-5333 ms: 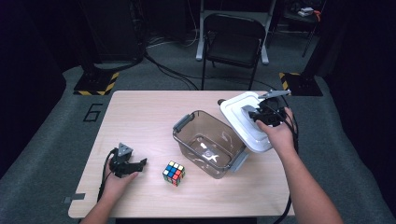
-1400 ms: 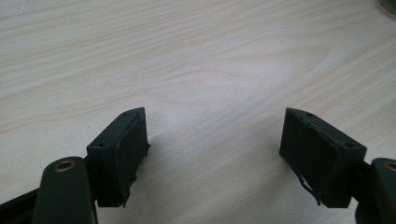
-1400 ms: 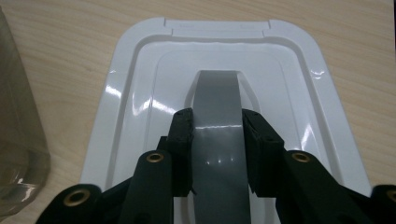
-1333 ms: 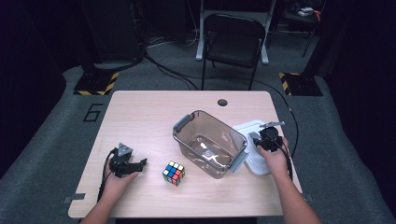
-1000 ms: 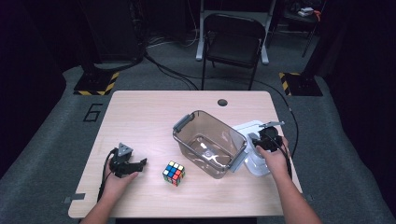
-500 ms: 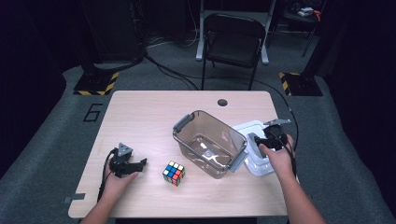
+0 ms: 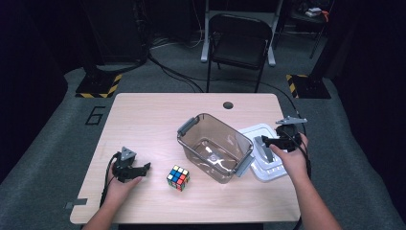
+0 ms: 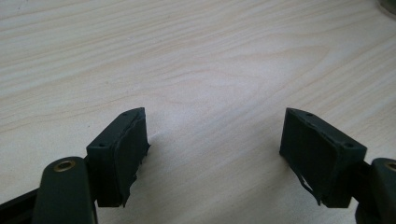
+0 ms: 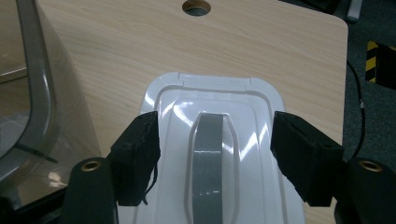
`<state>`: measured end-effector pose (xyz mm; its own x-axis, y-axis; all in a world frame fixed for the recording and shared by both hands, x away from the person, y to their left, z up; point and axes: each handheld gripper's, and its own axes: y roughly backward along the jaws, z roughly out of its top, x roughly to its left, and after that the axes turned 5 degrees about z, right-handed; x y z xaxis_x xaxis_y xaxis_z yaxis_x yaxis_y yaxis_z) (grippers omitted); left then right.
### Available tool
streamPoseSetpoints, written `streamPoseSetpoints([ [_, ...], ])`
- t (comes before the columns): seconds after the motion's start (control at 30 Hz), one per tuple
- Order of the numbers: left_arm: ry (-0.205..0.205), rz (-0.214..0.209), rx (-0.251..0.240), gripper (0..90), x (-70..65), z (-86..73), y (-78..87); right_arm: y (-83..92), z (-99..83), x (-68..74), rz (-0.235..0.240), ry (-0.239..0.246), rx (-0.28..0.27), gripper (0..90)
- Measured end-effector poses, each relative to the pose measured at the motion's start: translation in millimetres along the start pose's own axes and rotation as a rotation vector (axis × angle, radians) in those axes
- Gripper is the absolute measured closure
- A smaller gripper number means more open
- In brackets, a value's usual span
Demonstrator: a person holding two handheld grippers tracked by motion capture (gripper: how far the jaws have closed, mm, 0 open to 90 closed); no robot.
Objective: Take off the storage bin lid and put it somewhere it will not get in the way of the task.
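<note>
The white plastic lid (image 9: 215, 154) is laid flat on the wooden counter (image 7: 153, 124), just beside the clear, round-cornered bin (image 7: 215, 146). The right gripper (image 9: 215, 156) is held above its grey handle, jaws just opened and apart, nothing clamped. The left gripper (image 8: 215, 154) is rested apart over bare wood, near the colourful cube (image 7: 177, 178). The glossy lid could be nudged off the near edge by a careless pass.
</note>
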<state>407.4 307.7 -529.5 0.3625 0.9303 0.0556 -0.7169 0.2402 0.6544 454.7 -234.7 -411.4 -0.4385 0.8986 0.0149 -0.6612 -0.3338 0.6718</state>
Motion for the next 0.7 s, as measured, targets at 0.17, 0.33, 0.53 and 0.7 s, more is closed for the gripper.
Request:
streamPoseSetpoints([
  [0.17, 0.002, 0.001, 0.0, 22.8, -0.2, -0.1, 0.1, 5.8, 5.7, 5.3, 0.003, 0.014, -0.008, 32.0],
  [0.33, 0.003, 0.001, 0.001, 22.9, -0.3, -0.2, 0.2, 10.9, 11.8, 10.5, 0.016, 0.002, 0.011, 29.3],
  [0.53, 0.003, 0.001, 0.0, 22.8, -0.3, -0.2, 0.2, 16.7, 18.2, 15.9, 0.024, 0.012, 0.004, 28.0],
  [0.7, 0.003, 0.001, 0.0, 22.8, -0.3, -0.2, 0.2, 20.3, 23.3, 20.6, 0.033, 0.035, -0.01, 27.5],
])
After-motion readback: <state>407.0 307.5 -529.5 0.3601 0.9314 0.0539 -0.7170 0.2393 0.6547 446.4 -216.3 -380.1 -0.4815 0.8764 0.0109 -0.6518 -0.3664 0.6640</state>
